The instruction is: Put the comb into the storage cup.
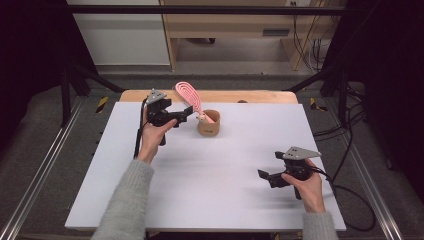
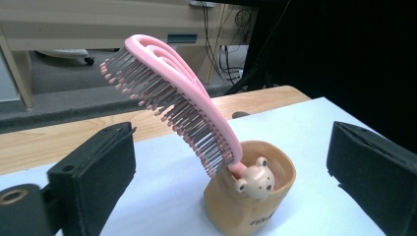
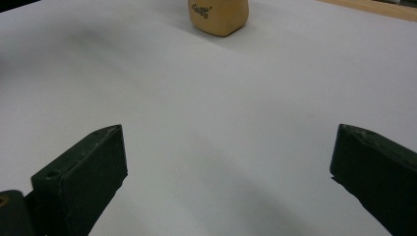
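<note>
A pink hairbrush stands handle-down in a small tan cup near the far middle of the white table; its head leans up and to the left. In the left gripper view the brush shows grey bristles, and a little bear figure sits on the rim of the cup. My left gripper is just left of the cup, open, with its jaws wide on either side of the brush and cup and touching neither. My right gripper is open over bare table at the near right, far from the cup.
The white table top has a wooden strip along its far edge. Beyond that strip are a wooden shelf unit and cables on the floor. Black frame bars stand at both far corners.
</note>
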Demonstrator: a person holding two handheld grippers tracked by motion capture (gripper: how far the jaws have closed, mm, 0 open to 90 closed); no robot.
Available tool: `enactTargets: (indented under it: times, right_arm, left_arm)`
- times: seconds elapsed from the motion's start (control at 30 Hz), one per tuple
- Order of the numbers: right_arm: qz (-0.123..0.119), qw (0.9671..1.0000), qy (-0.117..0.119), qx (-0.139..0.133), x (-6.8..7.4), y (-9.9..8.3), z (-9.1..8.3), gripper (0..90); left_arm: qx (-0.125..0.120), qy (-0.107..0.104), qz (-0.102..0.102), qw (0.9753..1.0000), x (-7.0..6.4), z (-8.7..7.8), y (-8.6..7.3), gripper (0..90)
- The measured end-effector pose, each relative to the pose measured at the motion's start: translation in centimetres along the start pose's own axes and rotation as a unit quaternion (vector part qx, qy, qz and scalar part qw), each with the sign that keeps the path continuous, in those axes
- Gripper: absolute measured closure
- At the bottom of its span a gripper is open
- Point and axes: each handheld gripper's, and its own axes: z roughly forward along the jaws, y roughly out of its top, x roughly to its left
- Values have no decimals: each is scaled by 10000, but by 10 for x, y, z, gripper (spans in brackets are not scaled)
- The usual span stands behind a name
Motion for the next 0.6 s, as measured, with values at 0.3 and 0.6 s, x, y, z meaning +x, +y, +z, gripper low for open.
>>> enactTargets:
  times: [0.3, 0.6]
  right_arm:
    - [1, 10000, -4, -17, 0, 0, 0, 10]
    - [2, 10000, -16, -2, 0, 0, 0, 9]
  left_arm:
    - [20, -190, 205, 9996, -9, -21, -2, 19]
    - [-40, -511, 241, 9984, -9, -46, -10, 19]
